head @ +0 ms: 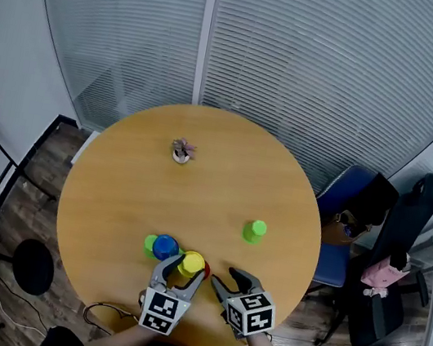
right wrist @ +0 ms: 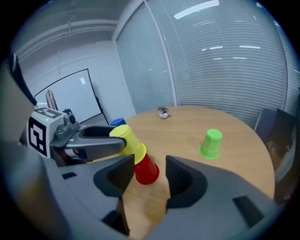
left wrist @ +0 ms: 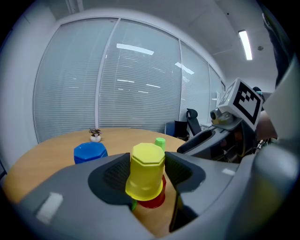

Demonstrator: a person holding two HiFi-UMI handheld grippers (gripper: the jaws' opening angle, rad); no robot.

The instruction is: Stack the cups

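Two handheld grippers work at the near edge of a round wooden table, the left one holding a yellow cup on top of a red cup.

The left gripper point(head: 181, 271) has its jaws spread wide and pressed against the sides of the yellow cup point(left wrist: 146, 173). That cup is mouth down and tilted, its rim over the base of the red cup point(right wrist: 146, 171), which stands mouth down close to the near edge of the table point(head: 115, 183). The right gripper point(head: 229, 280) hovers just beside it with its jaws apart and nothing gripped. A blue cup point(head: 165, 247) and a dark green cup point(head: 149, 243) sit just left of the stack. A light green cup point(head: 254, 231) stands alone, mouth down, toward the right edge. Open tabletop stretches from the cups to a small potted plant point(head: 181, 151) nearer the far edge. Office chairs point(head: 399, 242) crowd the right edge, and a blind-covered glass wall point(head: 303, 59) stands behind the far edge.
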